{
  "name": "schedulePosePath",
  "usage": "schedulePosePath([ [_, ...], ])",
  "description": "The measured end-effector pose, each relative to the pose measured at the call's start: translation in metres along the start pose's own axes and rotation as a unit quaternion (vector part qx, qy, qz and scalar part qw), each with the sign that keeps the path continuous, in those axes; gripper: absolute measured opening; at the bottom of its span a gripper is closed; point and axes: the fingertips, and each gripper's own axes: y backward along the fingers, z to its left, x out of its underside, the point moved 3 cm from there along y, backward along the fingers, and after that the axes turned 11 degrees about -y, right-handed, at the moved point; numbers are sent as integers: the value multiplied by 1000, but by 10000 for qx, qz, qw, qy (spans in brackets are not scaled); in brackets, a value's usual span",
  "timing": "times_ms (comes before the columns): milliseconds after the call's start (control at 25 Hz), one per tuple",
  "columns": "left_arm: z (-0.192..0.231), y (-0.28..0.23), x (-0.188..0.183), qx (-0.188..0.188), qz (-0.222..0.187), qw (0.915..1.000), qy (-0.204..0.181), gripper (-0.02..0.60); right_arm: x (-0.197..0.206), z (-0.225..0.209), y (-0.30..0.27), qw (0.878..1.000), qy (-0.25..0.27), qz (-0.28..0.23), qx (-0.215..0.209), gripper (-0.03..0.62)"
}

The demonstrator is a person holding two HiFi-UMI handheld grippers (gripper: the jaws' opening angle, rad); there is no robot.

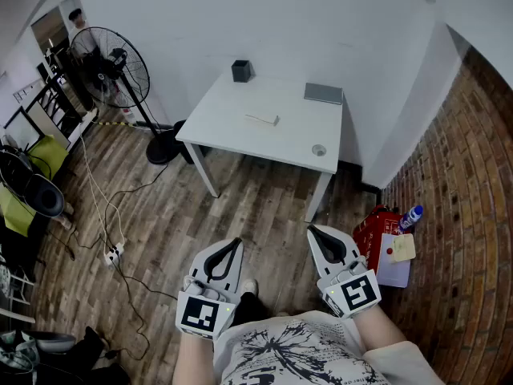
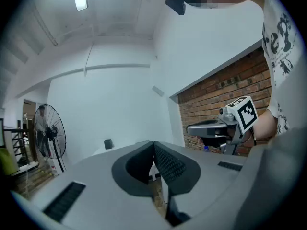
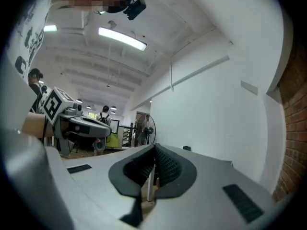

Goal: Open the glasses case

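both the left gripper [image 1: 236,242] and the right gripper [image 1: 313,230] are held level by the person's torso, jaws pressed together on nothing. the grey glasses case [image 1: 323,93] lies closed at the far right of the white desk [image 1: 232,123], well apart from them

Only the white T-shirt [image 2: 288,75], at the upper right of the left gripper view, offers letters: a dark "ep", the rest cut off. The marker cubes [image 1: 199,315] on the left tool [image 1: 234,245] and right tool [image 1: 314,231] carry black-and-white square codes only.
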Motion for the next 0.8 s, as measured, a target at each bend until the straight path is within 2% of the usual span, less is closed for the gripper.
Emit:
schedulePosePath([
  [120,-1,-3,-2,-3,0,10000,38,14,-3,-8,1,9996,-287,-52,29,11],
  [400,-5,-9,-3,-4,29,10000,93,14,-2,-15,4,9998,-158,2,101,11],
  [600,-9,-15,-5,-13,54,9999,114,14,-2,-24,3,9994,-133,-98,298,11],
  [640,-8,-16,-4,-14,57,9999,105,14,0,-25,0,9995,-131,-66,270,52],
  [720,-6,-19,-1,-2,69,9999,90,14,4,-25,-10,9998,-137,8,169,454],
  [800,-1,-22,4,7,101,9999,98,14,7,-27,-20,9997,-101,-10,219,549],
])
